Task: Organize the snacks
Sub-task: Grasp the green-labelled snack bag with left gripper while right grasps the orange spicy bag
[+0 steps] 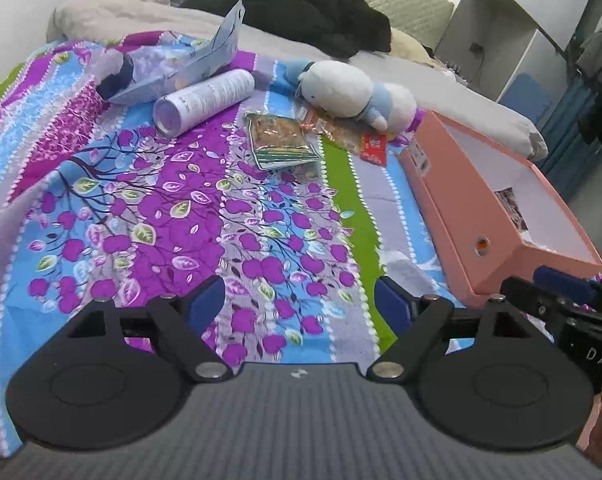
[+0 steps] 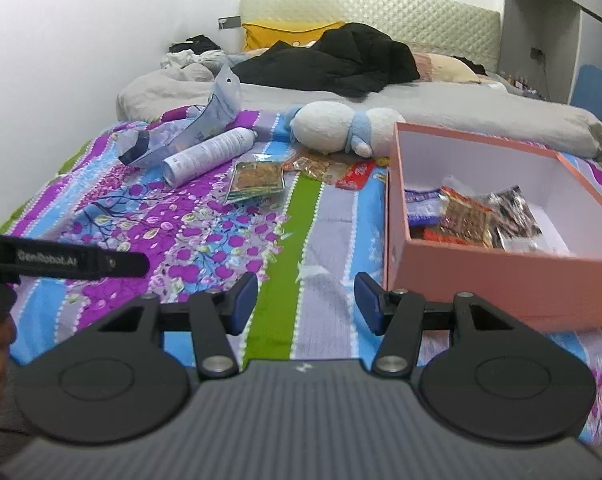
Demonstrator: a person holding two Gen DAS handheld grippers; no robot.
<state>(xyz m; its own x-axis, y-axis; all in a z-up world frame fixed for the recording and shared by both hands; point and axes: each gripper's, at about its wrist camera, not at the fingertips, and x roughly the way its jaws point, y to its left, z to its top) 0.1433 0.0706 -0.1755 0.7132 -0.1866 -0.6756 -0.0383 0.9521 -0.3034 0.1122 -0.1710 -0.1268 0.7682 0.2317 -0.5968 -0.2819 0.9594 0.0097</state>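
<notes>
A pink box (image 2: 501, 276) (image 1: 453, 200) stands on the bed at the right and holds several snack packets (image 2: 465, 216). More snacks lie loose on the flowered bedspread: a green-edged packet (image 1: 281, 136) (image 2: 257, 180), an orange packet (image 1: 333, 128) (image 2: 313, 166) and a red packet (image 1: 375, 148) (image 2: 355, 174). My left gripper (image 1: 299, 304) is open over bare bedspread, well short of the packets. My right gripper (image 2: 305, 300) is open with nothing between its fingers, just left of the box's near corner.
A white plush toy (image 1: 353, 88) (image 2: 337, 128) lies behind the loose snacks. A white spray can (image 1: 205, 100) (image 2: 209, 156) and a crumpled blue-white bag (image 1: 181, 68) lie at the back left. Black clothing (image 2: 333, 60) and pillows sit by the headboard.
</notes>
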